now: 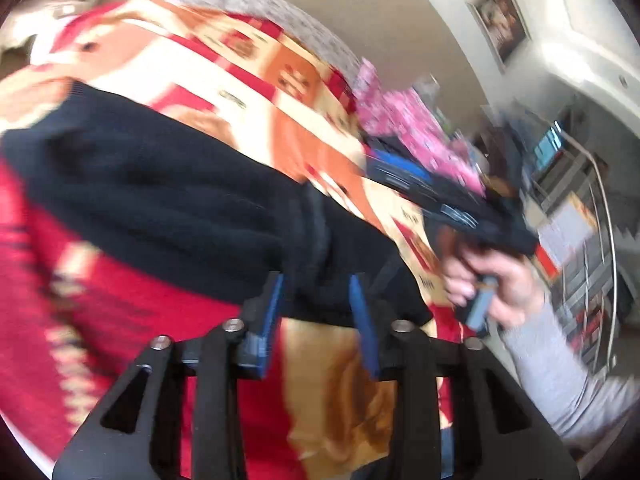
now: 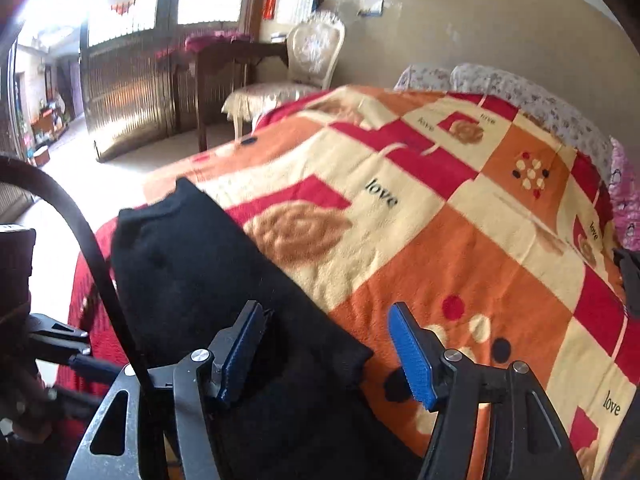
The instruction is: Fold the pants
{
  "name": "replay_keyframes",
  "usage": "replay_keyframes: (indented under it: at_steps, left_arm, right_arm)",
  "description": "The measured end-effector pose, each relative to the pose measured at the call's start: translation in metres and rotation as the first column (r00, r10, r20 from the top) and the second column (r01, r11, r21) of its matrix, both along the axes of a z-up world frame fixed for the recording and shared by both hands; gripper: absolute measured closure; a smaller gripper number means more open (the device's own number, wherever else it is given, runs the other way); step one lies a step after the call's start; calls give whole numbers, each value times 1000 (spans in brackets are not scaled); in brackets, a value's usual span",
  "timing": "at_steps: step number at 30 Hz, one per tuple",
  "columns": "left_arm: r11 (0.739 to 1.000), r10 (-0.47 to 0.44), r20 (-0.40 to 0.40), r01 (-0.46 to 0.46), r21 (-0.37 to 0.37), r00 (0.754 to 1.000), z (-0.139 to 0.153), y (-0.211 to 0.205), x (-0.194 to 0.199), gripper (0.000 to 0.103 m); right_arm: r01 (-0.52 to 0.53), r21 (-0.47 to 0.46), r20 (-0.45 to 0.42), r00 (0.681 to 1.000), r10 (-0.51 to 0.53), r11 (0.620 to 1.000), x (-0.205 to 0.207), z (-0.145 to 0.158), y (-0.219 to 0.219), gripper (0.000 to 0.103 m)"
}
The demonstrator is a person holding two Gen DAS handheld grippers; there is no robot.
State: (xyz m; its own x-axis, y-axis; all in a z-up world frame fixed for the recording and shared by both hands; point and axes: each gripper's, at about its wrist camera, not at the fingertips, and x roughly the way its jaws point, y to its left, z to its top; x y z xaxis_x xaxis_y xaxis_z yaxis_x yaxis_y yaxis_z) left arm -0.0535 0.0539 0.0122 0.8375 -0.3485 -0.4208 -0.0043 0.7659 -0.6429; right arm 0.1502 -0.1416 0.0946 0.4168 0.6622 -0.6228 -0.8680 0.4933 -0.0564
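A: How was the left gripper (image 1: pixel 318 304) seen to be set?

B: Its blue-padded fingers (image 1: pixel 272 312) were spread, with a bunched ridge of the black knitted pants (image 1: pixel 160 184) lying in the gap. Whether the cloth was touched could not be told, since that view was smeared by motion. The placement was judged to be an approach to a gathered fold, so that a layer could be lifted or carried over.

A: And the right gripper (image 2: pixel 332 354)?

B: It was also spread wide, nothing being pinched. One blue pad (image 2: pixel 240 354) was held over the pants' dark cloth (image 2: pixel 192 264), the other over the orange, red and cream patterned blanket (image 2: pixel 400 216) of the bed. The near edge of the garment was thus straddled, which was judged a stance for seizing or smoothing that edge.

A: Where were the pants laid?

B: They were stretched along the blanket in a long band, running away towards the bed's far corner, probably so the legs could be doubled lengthwise.

A: What was hidden or unclear?

B: The near part of the pants was cut off behind the gripper frames, so waistband and hems could not be told apart. The person's right hand (image 1: pixel 492 280) was only partly made out. Farther off, a cream upholstered chair (image 2: pixel 308 60) and a flowered pillow (image 2: pixel 532 96) were seen; a pink patterned cloth (image 1: pixel 400 120) was too blurred to be named.
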Motion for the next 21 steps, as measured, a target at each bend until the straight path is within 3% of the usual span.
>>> replay_keyframes:
  at_steps: [2, 5, 9, 11, 14, 17, 21]
  left_arm:
    - [990, 131, 5, -130, -50, 991, 0, 28, -20, 41]
    - [947, 276, -34, -277, -161, 961, -8, 68, -33, 40]
    - [881, 320, -134, -347, -322, 938, -28, 105, -19, 40]
    - [844, 331, -188, -379, -380, 925, -37, 114, -11, 40]
    - [781, 363, -207, -418, -465, 909, -43, 124, -8, 40]
    - [757, 383, -222, -442, -481, 897, -43, 128, -8, 40]
    - [757, 395, -232, -458, -465, 889, -40, 131, -3, 40]
  right_arm:
    - [69, 64, 9, 998, -69, 996, 9, 5, -34, 40]
    - [192, 138, -15, 981, -192, 972, 29, -10, -82, 40]
    - [325, 195, -171, 940, -294, 925, 58, -50, -118, 40]
    - [347, 197, -266, 919, -290, 917, 70, -61, -118, 40]
    - [337, 213, -266, 923, -278, 917, 71, -59, -114, 40]
    - [316, 202, -257, 931, -261, 927, 67, -57, -108, 40]
    - [308, 204, -269, 930, -249, 929, 67, -59, -112, 40]
